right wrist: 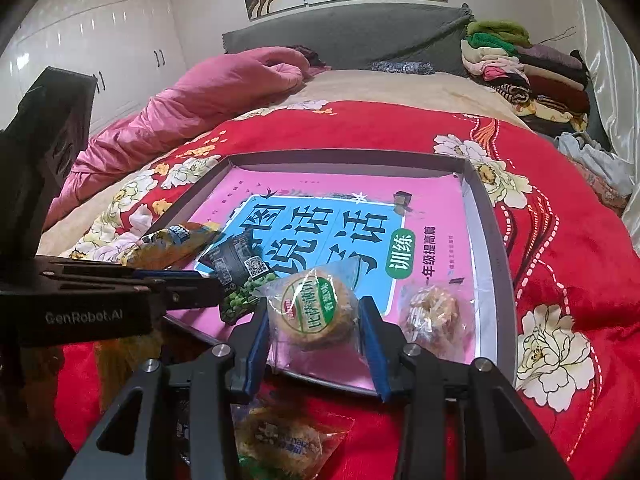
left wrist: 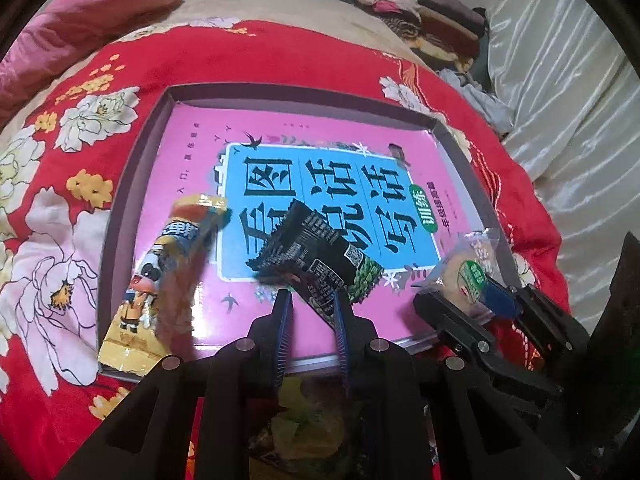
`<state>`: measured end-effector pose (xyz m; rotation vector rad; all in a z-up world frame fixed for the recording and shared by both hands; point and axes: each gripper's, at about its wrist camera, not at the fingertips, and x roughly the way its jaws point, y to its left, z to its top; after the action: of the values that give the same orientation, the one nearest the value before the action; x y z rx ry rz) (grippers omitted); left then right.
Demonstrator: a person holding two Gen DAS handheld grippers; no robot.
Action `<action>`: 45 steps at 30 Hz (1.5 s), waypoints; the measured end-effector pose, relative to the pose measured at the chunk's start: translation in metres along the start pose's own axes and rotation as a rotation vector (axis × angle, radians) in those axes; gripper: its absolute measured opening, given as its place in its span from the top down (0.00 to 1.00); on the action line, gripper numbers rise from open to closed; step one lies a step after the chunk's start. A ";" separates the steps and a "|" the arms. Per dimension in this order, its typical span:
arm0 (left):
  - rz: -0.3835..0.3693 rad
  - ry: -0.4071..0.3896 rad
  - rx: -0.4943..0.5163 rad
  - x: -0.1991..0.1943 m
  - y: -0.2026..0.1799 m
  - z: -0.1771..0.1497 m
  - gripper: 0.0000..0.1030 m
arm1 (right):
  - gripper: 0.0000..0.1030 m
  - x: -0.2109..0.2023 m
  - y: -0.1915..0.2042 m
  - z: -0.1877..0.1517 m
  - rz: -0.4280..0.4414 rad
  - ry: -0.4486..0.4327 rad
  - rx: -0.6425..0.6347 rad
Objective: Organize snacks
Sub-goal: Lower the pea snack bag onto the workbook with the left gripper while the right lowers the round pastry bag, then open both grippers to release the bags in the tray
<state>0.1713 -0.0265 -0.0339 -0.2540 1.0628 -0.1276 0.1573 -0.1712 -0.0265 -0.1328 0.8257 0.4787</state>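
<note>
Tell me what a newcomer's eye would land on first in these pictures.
First, the red floral quilt across the bed, and on it a shallow tray lined with a pink book bearing big characters. At the tray's near edge the left gripper pinches a black pea packet, and the right gripper brackets a round wrapped cake.

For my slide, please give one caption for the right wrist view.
Right tongs hold a round wrapped biscuit over the pink-lined tray, left tongs bring a green pea packet.
</note>
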 end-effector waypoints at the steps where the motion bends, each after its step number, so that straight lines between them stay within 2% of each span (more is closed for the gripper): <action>1: -0.001 0.002 0.002 0.001 -0.001 0.000 0.79 | 0.58 0.000 0.001 0.000 -0.002 0.000 -0.002; 7: 0.001 0.010 0.006 0.003 -0.003 0.001 0.77 | 0.57 0.001 0.001 -0.001 -0.008 0.005 -0.006; 11: 0.003 0.015 0.010 0.004 -0.003 0.001 0.69 | 0.57 0.002 0.002 -0.001 -0.011 0.007 -0.009; 18: -0.003 0.017 0.011 0.005 -0.004 0.000 0.63 | 0.55 0.003 0.003 -0.001 -0.019 0.009 -0.017; 21: -0.004 0.019 0.010 0.005 -0.003 0.000 0.58 | 0.53 0.003 0.003 -0.001 -0.021 0.010 -0.018; 28: -0.007 0.018 0.014 0.005 -0.004 0.001 0.55 | 0.49 0.001 0.003 -0.001 -0.028 0.006 -0.021; 35: -0.011 0.011 0.019 0.001 -0.005 0.001 0.44 | 0.47 -0.004 0.000 0.001 -0.036 -0.011 -0.012; 40: -0.024 -0.003 0.020 -0.006 -0.006 0.002 0.40 | 0.39 -0.009 -0.004 0.003 -0.028 -0.027 0.013; 45: -0.025 -0.019 0.014 -0.014 -0.003 0.002 0.35 | 0.38 -0.014 -0.007 0.005 -0.025 -0.043 0.023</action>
<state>0.1664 -0.0261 -0.0207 -0.2553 1.0399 -0.1549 0.1551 -0.1808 -0.0134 -0.1110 0.7860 0.4464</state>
